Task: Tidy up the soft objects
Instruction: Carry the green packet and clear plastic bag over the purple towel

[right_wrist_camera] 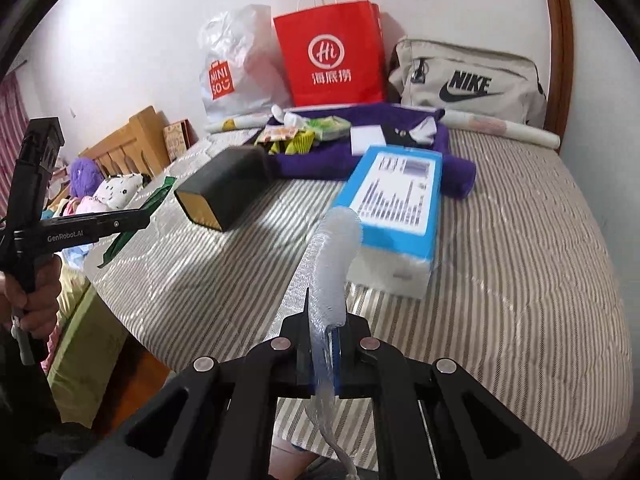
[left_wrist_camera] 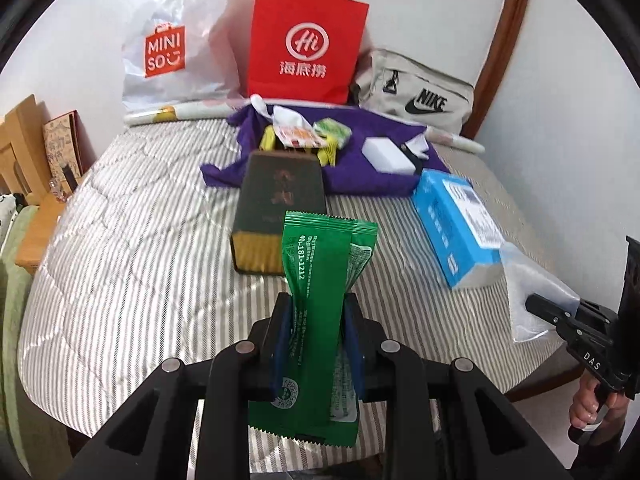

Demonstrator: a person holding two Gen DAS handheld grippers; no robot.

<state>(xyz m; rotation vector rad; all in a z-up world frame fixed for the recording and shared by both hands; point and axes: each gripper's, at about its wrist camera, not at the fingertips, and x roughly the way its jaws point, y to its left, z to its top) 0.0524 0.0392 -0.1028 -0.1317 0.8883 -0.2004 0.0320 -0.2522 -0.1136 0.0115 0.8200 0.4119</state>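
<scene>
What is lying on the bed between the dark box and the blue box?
Nothing: in both views only bare striped bedcover separates the dark box from the blue box.

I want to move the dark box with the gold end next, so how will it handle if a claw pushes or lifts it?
The dark box looks stiff: its edges stay straight and square, unlike the green packet pinched nearby. It lies on its long side on the soft striped bedding, so a push would probably drag, not roll. Its faces look smooth, so a narrow grip might slip.
</scene>
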